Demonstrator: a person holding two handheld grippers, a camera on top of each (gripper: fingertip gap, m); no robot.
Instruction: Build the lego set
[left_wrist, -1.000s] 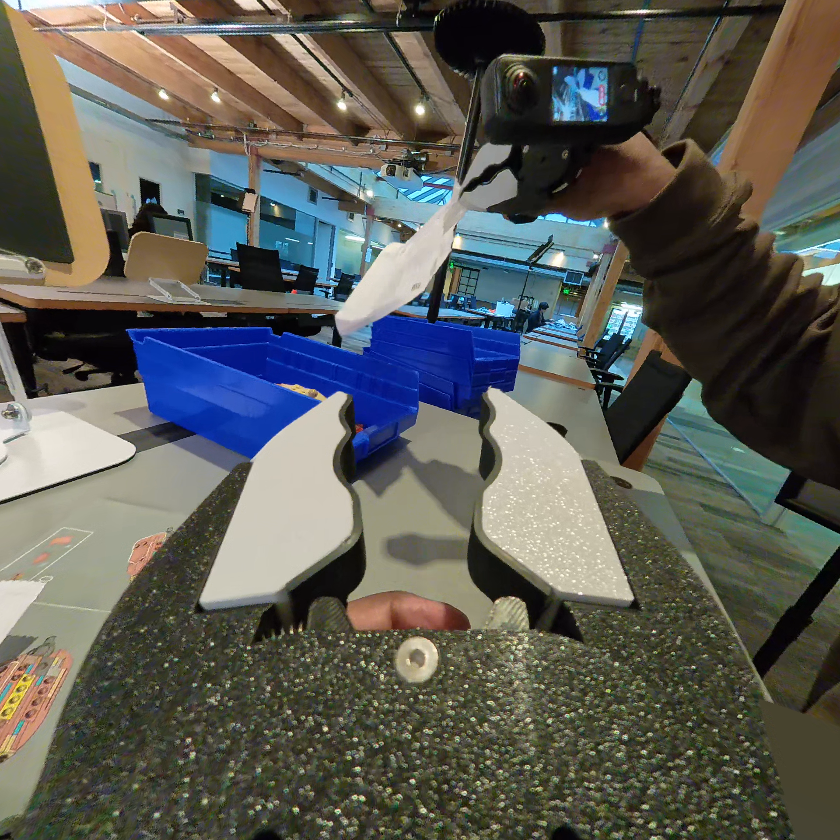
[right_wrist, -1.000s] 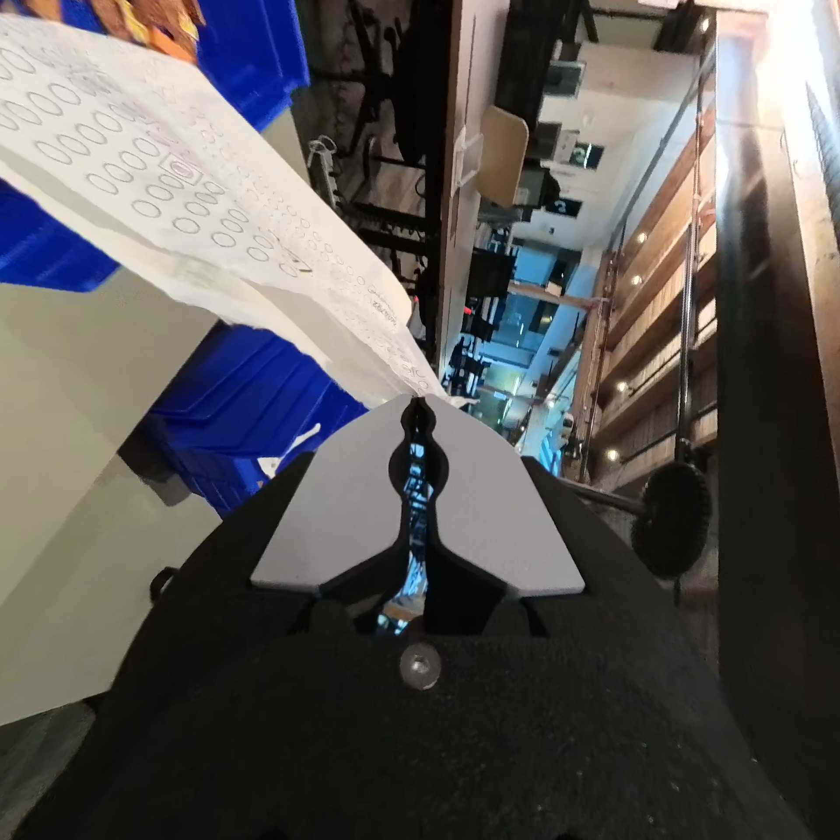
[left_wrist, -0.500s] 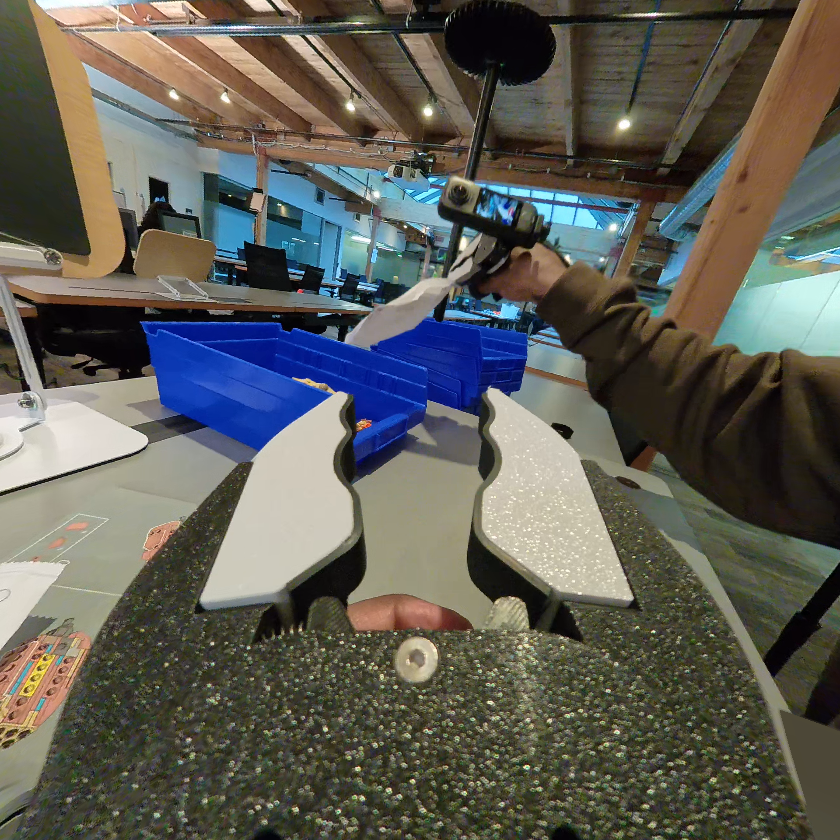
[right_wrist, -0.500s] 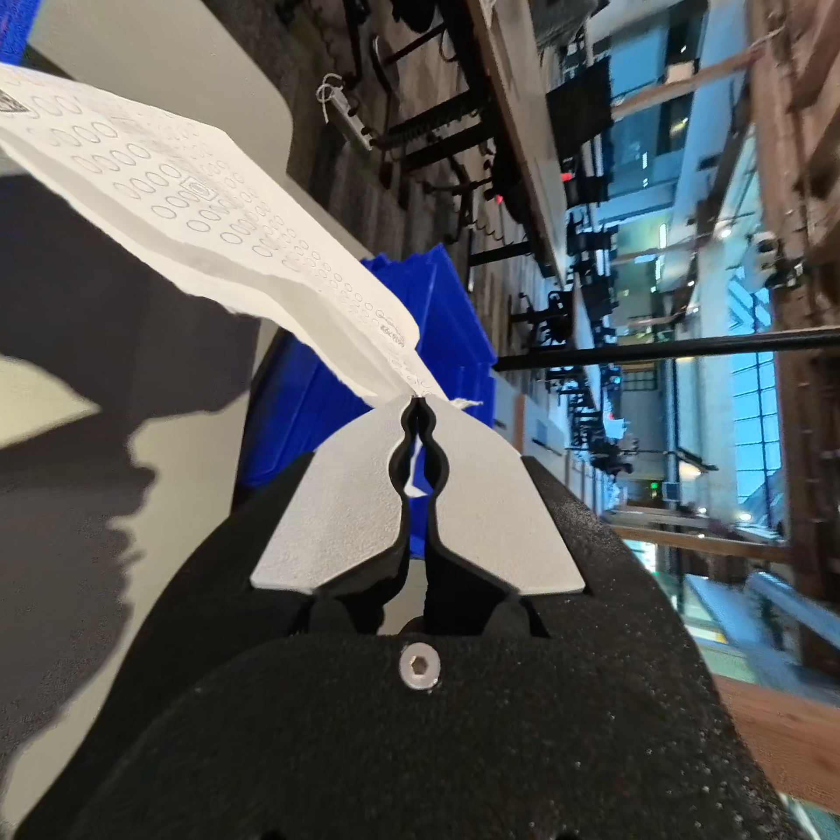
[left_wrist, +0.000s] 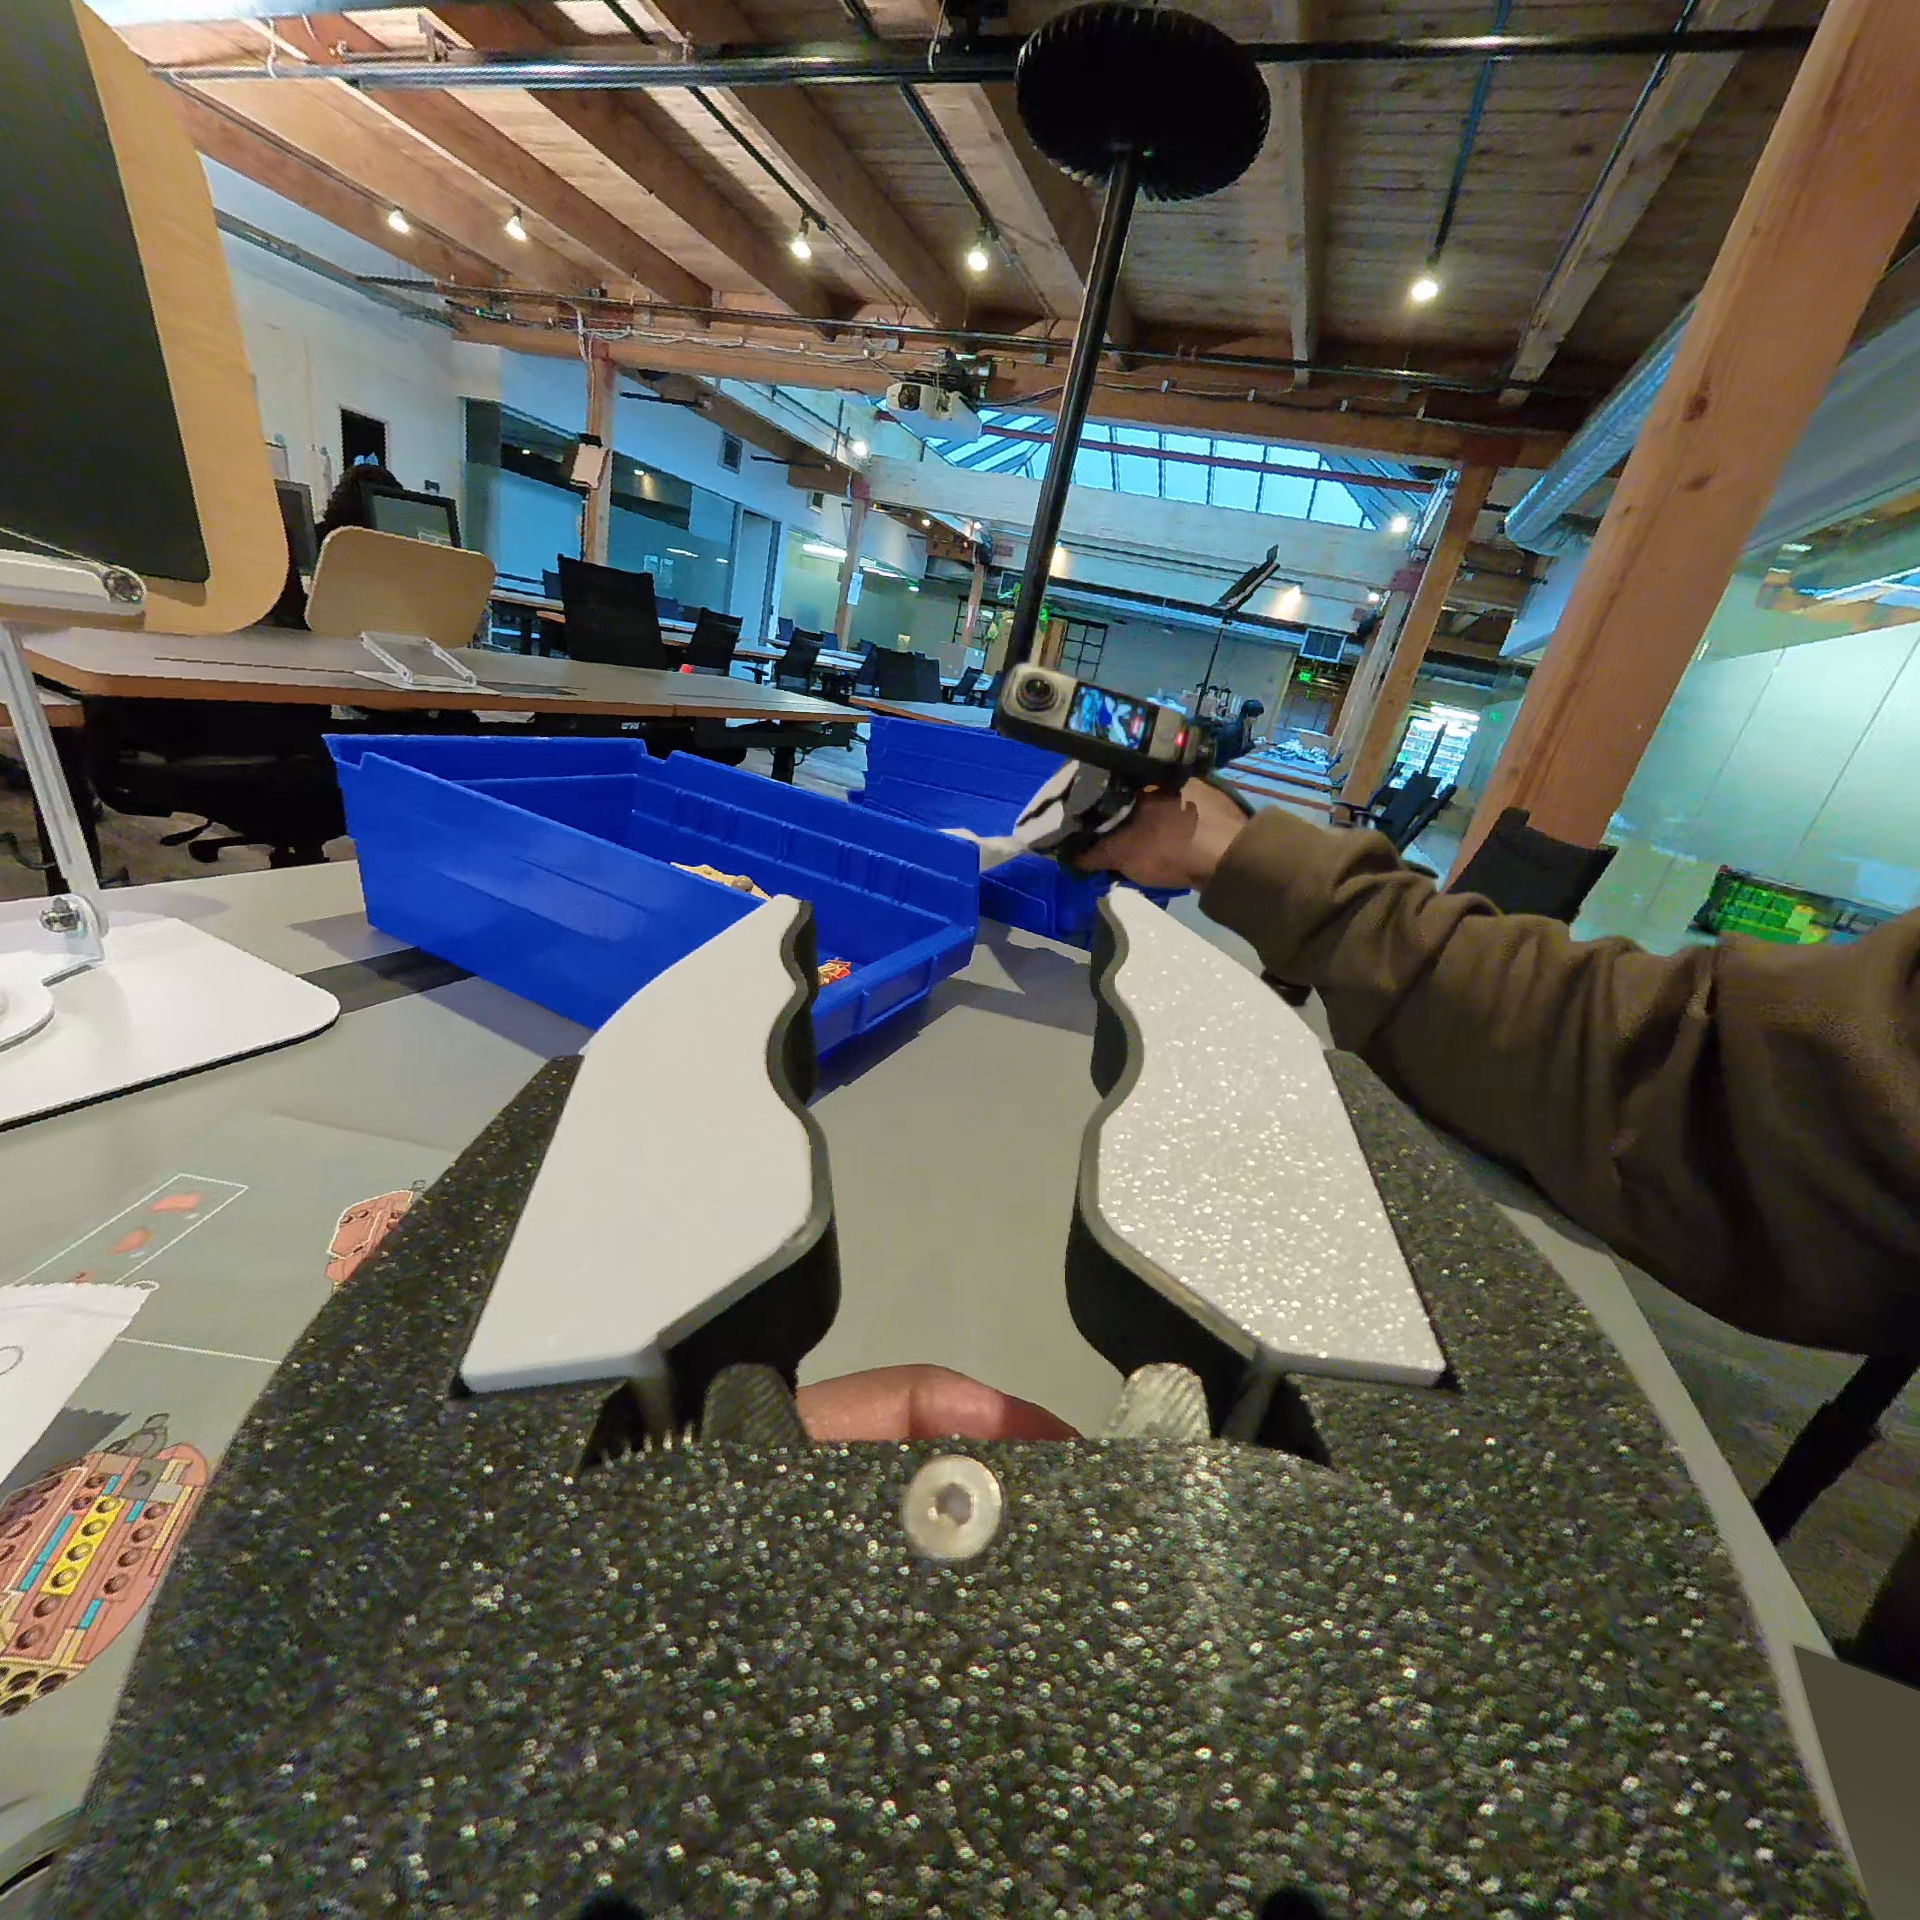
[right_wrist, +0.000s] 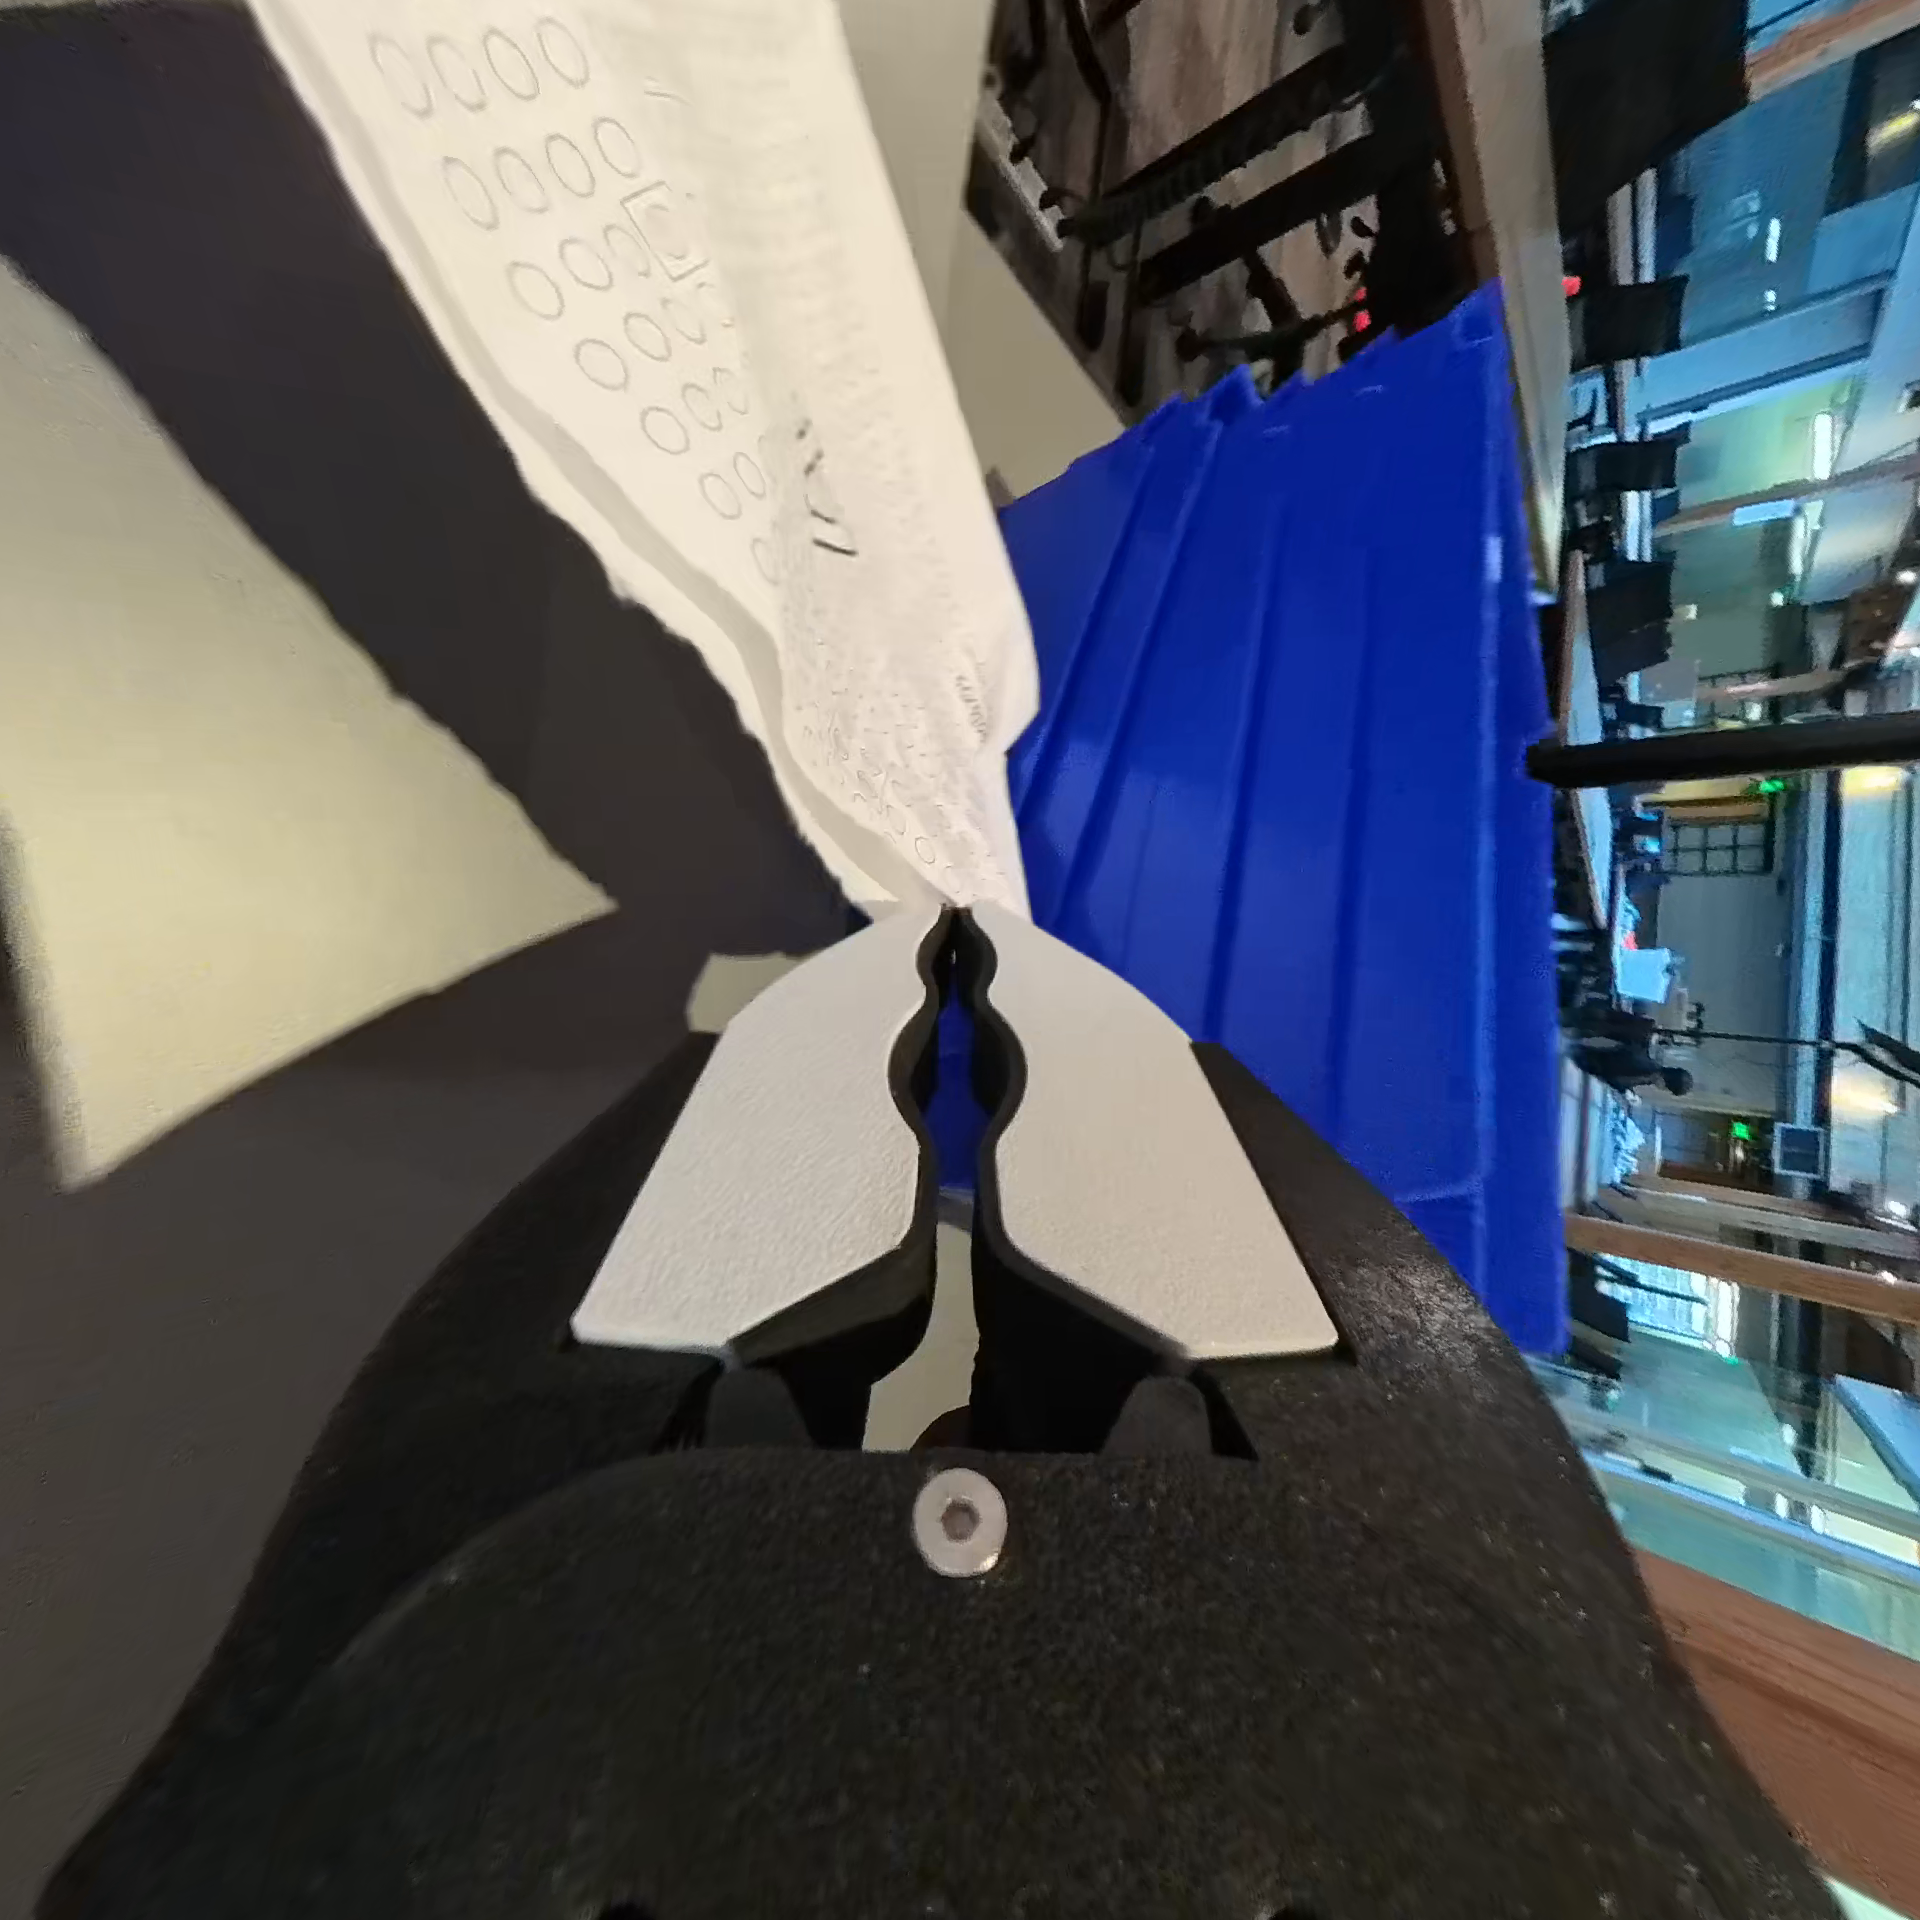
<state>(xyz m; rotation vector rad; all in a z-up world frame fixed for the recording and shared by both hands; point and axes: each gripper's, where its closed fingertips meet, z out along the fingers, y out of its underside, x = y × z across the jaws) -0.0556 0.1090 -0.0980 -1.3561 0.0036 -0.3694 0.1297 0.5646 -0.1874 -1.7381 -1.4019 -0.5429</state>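
My left gripper (left_wrist: 951, 916) is open and empty, held above the grey table (left_wrist: 935, 1143), pointing at a blue bin (left_wrist: 582, 873) that holds a few tan and orange lego pieces (left_wrist: 727, 881). My right gripper (right_wrist: 956, 916) is shut on the corner of a white paper bag (right_wrist: 727, 416) printed with small circles. In the left wrist view the right gripper (left_wrist: 1075, 816) is far off, low beside the stacked blue bins (left_wrist: 935, 764), and only a bit of the bag (left_wrist: 987, 840) shows. A printed instruction sheet (left_wrist: 94, 1538) lies at the near left.
A white monitor stand base (left_wrist: 145, 1023) sits on the table at the left. The stacked blue bins (right_wrist: 1299, 727) fill the right wrist view just beyond the bag. A brown-sleeved arm (left_wrist: 1558, 1091) reaches across the right. A wooden post (left_wrist: 1683, 436) stands past the table's right edge. The tips of one gripper are about 50 cm away from the tips of the other.
The right gripper has carried the bag from high and close to the left gripper's camera down and away to beside the stacked blue bins. The left gripper has stayed open.
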